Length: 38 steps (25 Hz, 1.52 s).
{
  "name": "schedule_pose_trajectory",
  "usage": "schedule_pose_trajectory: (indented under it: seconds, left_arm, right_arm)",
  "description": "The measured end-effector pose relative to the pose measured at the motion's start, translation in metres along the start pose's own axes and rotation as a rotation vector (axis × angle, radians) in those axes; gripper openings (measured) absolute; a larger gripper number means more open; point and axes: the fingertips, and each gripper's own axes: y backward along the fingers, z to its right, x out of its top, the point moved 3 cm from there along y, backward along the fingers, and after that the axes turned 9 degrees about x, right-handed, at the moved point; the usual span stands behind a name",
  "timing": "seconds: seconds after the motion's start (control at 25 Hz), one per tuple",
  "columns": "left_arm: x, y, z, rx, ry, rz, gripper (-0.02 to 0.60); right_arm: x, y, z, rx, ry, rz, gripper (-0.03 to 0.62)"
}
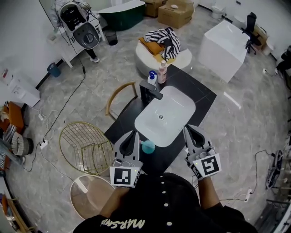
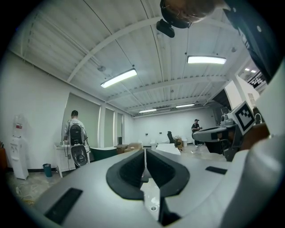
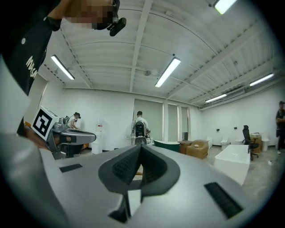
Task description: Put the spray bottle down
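Observation:
My left gripper is shut and empty, held level over the near left edge of the black counter. Its jaws meet with nothing between them in the left gripper view. My right gripper is also shut and empty, at the near right corner of the white sink basin, and its jaws are closed. A round teal object stands on the counter just right of the left gripper, apart from it. A blue bottle and a pink bottle stand behind the black faucet. I cannot tell which one is the spray bottle.
A gold wire chair and a round stool stand left of the counter. Beyond it are a white round table with striped cloth, a white block and cardboard boxes. Cables trail over the floor. People stand far off.

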Motion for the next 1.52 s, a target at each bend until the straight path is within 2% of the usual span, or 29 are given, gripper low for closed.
schedule_pose_trajectory:
  seconds: [0.28,0.52,1.52]
  left_arm:
    - [-0.004,-0.004,0.001,-0.010,0.009,-0.003,0.021]
    - [-0.004,-0.002,0.002,-0.016,0.011,-0.015,0.021]
    - [-0.005,-0.002,0.005,-0.010,0.021,-0.041,0.021]
  right_arm:
    - [-0.015,0.001,0.008,-0.024,-0.059,-0.045,-0.005]
    - [-0.011,-0.007,0.001,0.012,-0.040,-0.054,-0.005]
    - [-0.014,-0.018,-0.003,0.052,-0.030,-0.060,-0.005]
